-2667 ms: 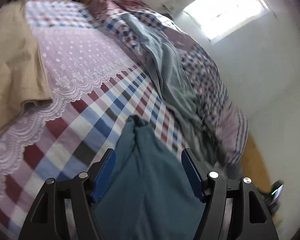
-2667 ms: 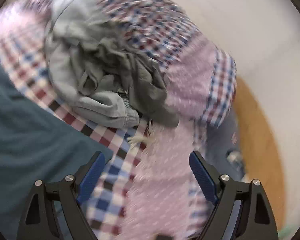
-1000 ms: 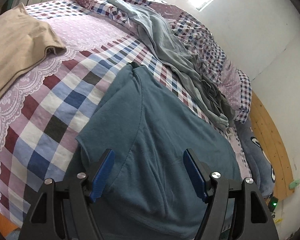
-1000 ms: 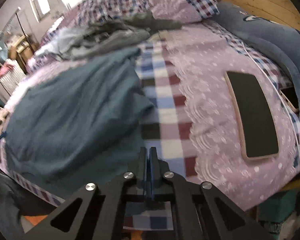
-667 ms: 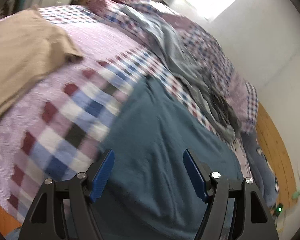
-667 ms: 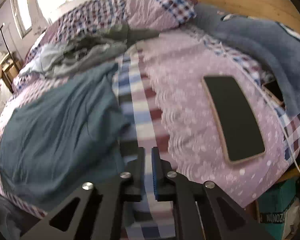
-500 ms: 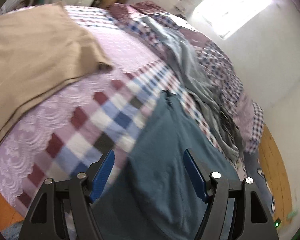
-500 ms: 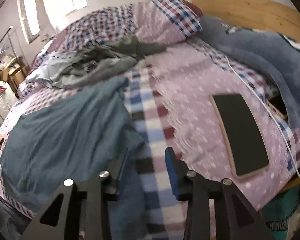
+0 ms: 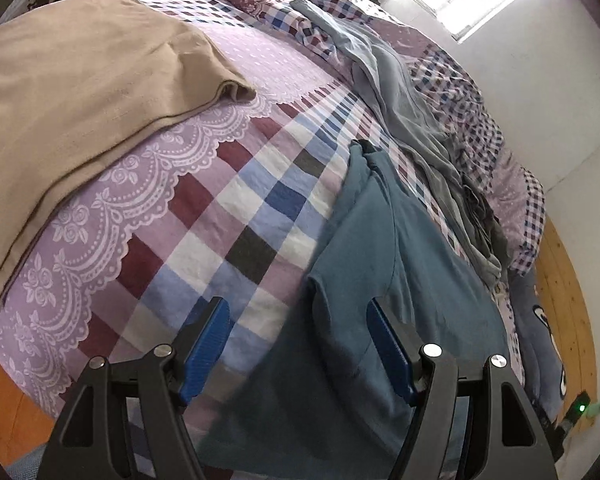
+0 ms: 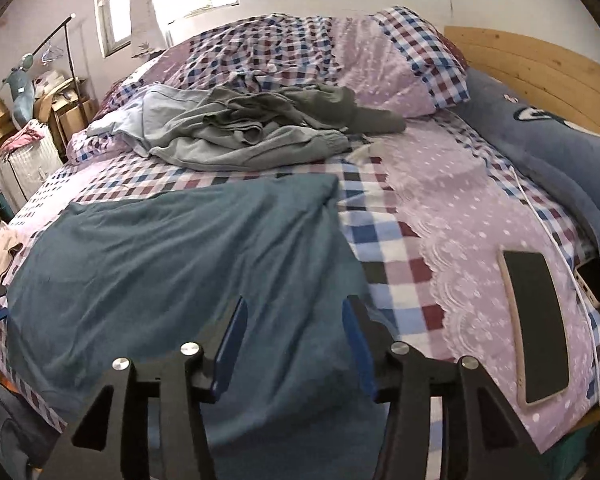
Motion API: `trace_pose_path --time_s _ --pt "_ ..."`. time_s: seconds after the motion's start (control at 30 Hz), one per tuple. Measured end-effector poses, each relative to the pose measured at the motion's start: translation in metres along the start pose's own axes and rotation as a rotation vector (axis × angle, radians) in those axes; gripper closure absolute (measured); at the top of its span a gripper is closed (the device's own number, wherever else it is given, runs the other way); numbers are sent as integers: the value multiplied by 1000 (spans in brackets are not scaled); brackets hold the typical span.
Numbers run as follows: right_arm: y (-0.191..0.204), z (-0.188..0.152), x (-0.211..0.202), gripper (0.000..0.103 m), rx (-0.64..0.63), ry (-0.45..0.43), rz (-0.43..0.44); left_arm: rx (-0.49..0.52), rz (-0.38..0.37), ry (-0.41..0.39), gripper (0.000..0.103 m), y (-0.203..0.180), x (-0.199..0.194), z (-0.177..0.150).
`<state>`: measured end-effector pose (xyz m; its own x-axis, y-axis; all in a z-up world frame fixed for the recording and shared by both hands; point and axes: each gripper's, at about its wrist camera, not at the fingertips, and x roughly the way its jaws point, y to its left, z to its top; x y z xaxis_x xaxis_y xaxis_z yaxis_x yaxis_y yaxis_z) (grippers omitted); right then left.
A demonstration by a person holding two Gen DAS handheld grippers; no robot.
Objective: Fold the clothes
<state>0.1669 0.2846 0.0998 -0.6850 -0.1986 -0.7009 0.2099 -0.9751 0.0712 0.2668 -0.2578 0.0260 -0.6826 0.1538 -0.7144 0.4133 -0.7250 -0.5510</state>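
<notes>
A teal T-shirt (image 9: 388, 280) (image 10: 172, 264) lies spread flat on the checked bedspread, its lower part hanging over the near edge of the bed. My left gripper (image 9: 298, 312) is open above the shirt's sleeve hem, holding nothing. My right gripper (image 10: 292, 316) is open over the shirt's other side, with teal cloth below its fingers and nothing gripped. A tan garment (image 9: 72, 80) lies flat at the left end of the bed. Grey clothes (image 10: 252, 132) (image 9: 420, 120) are heaped behind the shirt.
A phone (image 10: 536, 328) lies face up on the lilac lace sheet at the right, with a white cable (image 10: 556, 240) and a blue plush pillow (image 10: 548, 144) beside it. A wooden headboard (image 10: 540, 68) stands behind. Boxes and a suitcase (image 10: 24, 168) crowd the far left.
The right gripper went from shut to open and now hovers over the shirt's side. The left gripper, open throughout, swung left toward the shirt's sleeve edge. The shirt lies still.
</notes>
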Motion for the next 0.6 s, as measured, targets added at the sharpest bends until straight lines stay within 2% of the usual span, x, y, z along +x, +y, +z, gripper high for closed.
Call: trace_pose_path --time_s 0.17,0.3,0.43,0.6 --pt "17 7 2 35 -13 -29 17 -14 -1 0 28 9 -9 -15" --pt "33 14 5 33 -28 -41 37 -67 9 41 28 17 -8 -28" --pt "51 17 8 32 -65 -37 65 -157 -48 32 28 28 -16 -44" --pt "69 19 10 31 -94 -53 99 -203 -33 34 28 38 -19 -55"
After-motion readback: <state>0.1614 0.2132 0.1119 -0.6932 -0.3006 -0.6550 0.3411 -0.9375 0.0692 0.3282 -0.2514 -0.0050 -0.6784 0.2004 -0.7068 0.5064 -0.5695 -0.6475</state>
